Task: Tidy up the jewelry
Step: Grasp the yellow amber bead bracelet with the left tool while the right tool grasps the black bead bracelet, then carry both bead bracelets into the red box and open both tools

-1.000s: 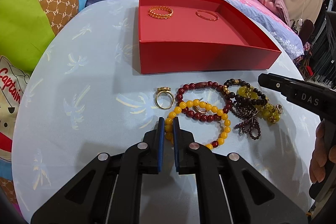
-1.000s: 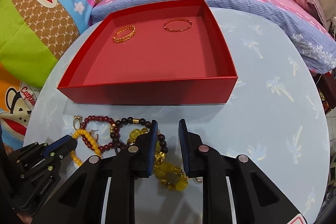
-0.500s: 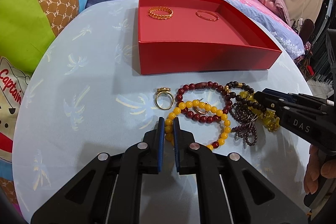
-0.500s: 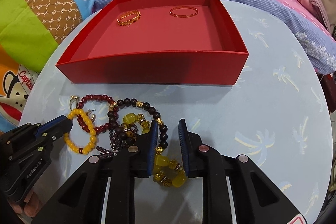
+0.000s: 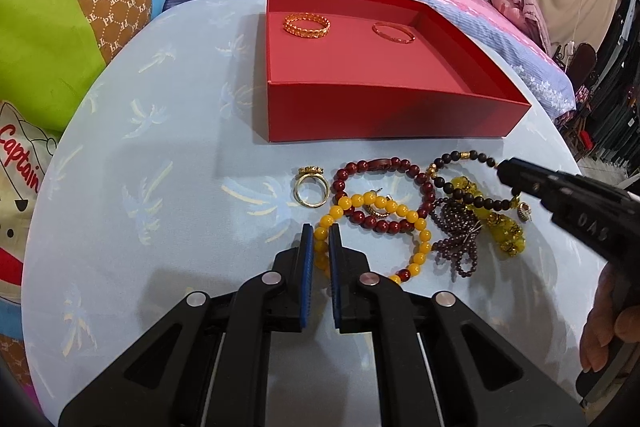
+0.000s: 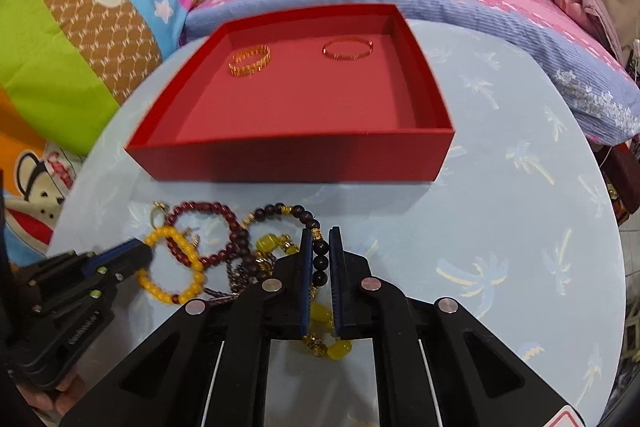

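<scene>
A tangle of bracelets lies before the red box (image 5: 380, 115) (image 6: 300, 159). My left gripper (image 5: 320, 231) (image 6: 136, 255) is shut on the left side of the yellow bead bracelet (image 5: 424, 235) (image 6: 160, 233), which lies flat. My right gripper (image 6: 321, 233) (image 5: 504, 169) has its jaws closing on the black bead bracelet (image 6: 304, 215) (image 5: 452, 158), and the pads press its beads. A dark red bead bracelet (image 5: 362, 166), a purple bead strand (image 5: 460, 231) and a chunky yellow stone bracelet (image 5: 506, 239) overlap there. A gold ring (image 5: 311, 187) lies to the left.
Inside the box lie a gold chain bangle (image 5: 307, 25) (image 6: 250, 61) and a thin red-gold bangle (image 5: 393, 33) (image 6: 348, 49). The round table's pale blue cloth (image 5: 160, 147) ends close to colourful bedding (image 5: 60, 47) behind and left. A hand (image 5: 608, 327) holds the right gripper.
The right gripper came down onto the pile and its jaws narrowed onto the black beads. The black bracelet shifted slightly. The left gripper stayed put.
</scene>
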The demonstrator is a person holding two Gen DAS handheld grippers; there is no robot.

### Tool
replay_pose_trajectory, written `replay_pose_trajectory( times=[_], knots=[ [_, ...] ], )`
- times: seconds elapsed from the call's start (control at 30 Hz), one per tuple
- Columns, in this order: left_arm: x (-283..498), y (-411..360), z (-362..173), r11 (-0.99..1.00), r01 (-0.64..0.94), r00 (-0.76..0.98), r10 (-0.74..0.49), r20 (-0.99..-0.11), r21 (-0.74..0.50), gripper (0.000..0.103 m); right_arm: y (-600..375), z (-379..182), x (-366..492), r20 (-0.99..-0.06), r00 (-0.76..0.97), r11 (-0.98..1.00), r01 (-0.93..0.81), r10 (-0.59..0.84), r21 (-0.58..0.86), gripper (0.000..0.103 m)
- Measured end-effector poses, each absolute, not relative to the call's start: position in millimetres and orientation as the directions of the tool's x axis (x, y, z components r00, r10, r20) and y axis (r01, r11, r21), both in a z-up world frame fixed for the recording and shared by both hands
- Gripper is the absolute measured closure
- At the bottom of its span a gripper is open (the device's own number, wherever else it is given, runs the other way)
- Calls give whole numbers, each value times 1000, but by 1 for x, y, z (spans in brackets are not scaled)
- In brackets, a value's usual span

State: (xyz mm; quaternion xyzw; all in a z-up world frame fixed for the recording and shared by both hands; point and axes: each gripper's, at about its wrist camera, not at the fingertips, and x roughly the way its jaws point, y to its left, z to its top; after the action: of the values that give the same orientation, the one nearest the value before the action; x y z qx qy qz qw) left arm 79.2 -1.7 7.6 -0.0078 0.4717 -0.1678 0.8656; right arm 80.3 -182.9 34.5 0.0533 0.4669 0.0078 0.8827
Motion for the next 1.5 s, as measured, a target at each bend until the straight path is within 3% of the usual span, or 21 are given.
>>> replay_pose_trajectory(
  times=[0.53, 0.93, 1.2, 1.37, 1.5],
  knots=[
    [74, -10, 74, 905, 369, 544, -395, -741, -212, 96, -198, 110, 72, -735, 671, 986, 31, 102, 166, 95],
    [140, -32, 129, 868, 428, 592, -480, -648, -252, 96, -208, 138, 125, -692, 717, 989, 21, 89, 149, 95],
    [204, -48, 115, 818, 442, 520, -567, -639, -367, 96, -213, 118, 191, -719, 679, 975, 21, 148, 220, 95],
    [244, -55, 75, 784, 414, 420, -615, -667, -462, 96, -221, 87, 222, -743, 632, 947, 46, 220, 319, 95],
    [259, -61, 46, 841, 373, 415, -530, -739, -393, 96, -227, 58, 237, -775, 587, 933, 86, 235, 348, 95]
  ],
)
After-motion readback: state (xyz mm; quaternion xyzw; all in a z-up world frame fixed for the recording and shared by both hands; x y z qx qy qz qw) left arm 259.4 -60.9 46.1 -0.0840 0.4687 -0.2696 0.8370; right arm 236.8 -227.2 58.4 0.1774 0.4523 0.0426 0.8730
